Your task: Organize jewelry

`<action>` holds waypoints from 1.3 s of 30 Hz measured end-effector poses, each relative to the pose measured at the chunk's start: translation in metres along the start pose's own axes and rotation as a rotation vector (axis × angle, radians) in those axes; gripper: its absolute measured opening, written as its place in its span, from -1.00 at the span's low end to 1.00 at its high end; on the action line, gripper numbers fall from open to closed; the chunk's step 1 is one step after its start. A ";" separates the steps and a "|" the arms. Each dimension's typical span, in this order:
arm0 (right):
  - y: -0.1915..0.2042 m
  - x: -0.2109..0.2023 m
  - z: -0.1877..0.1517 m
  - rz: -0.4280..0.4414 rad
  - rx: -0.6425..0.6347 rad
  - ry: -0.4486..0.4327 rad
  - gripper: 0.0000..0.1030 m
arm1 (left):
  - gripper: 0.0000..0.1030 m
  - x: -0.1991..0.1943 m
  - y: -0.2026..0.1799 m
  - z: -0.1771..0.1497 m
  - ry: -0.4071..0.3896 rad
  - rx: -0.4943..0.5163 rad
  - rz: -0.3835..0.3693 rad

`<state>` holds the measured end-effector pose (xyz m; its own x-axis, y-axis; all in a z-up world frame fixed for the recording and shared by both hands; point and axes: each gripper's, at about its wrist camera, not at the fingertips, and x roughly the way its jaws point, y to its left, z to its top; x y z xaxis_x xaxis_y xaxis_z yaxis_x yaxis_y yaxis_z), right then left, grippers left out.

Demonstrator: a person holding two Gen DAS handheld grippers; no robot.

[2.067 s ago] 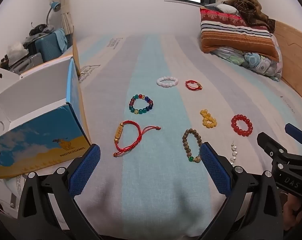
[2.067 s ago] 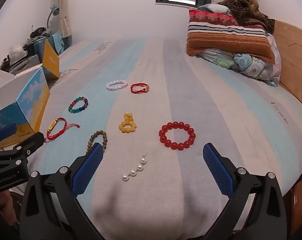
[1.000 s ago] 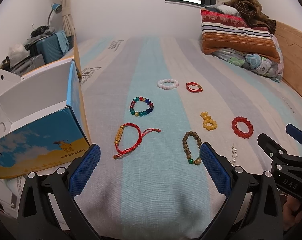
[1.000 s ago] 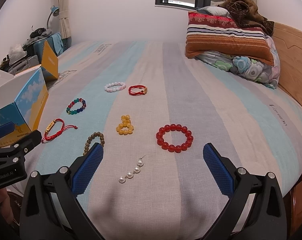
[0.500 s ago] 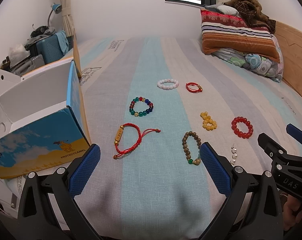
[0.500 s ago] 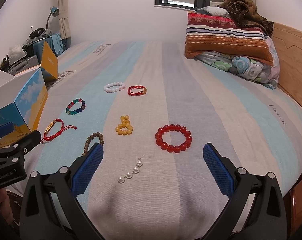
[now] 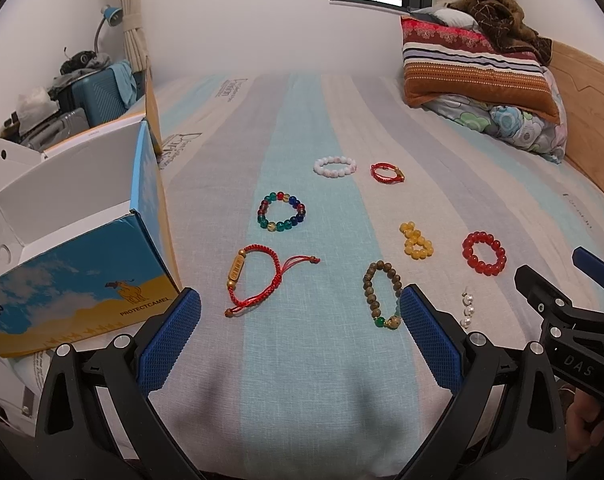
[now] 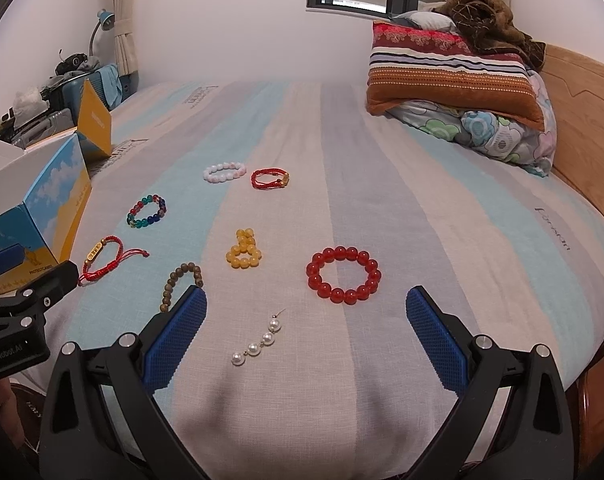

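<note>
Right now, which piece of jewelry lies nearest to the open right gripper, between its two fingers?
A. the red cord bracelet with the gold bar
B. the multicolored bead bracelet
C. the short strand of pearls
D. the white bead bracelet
C. In the right wrist view the strand of pearls lies on the bed just ahead of the right gripper, between its blue pads; the other pieces lie farther away or off to the left.

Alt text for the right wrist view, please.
The open right gripper hovers over a striped bedsheet, a pearl strand between its blue fingers. Beyond lie a red bead bracelet, yellow bead bracelet and other bracelets; an open box sits left.
</note>
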<state>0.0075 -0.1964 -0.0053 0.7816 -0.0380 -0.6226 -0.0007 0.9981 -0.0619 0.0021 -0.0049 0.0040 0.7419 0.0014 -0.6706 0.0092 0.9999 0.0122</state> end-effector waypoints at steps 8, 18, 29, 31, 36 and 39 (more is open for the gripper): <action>0.000 0.000 0.000 0.000 0.001 0.000 0.87 | 0.89 0.001 -0.001 -0.001 0.002 0.000 0.000; -0.001 0.000 0.000 -0.001 -0.001 -0.001 0.87 | 0.89 0.001 -0.003 -0.001 0.002 -0.002 0.001; -0.008 -0.004 0.007 0.003 0.006 -0.013 0.87 | 0.89 -0.002 -0.002 0.010 0.006 -0.005 0.003; -0.010 -0.007 0.013 0.003 0.007 -0.016 0.87 | 0.89 -0.003 -0.003 0.017 0.010 -0.008 -0.004; -0.023 -0.009 0.031 0.001 0.034 -0.002 0.87 | 0.89 0.004 -0.009 0.032 0.040 -0.022 -0.032; -0.028 -0.002 0.042 0.008 0.036 0.037 0.87 | 0.89 0.015 -0.017 0.040 0.069 -0.018 -0.037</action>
<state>0.0323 -0.2219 0.0301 0.7580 -0.0314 -0.6515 0.0165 0.9994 -0.0291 0.0400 -0.0224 0.0236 0.6933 -0.0350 -0.7198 0.0234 0.9994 -0.0260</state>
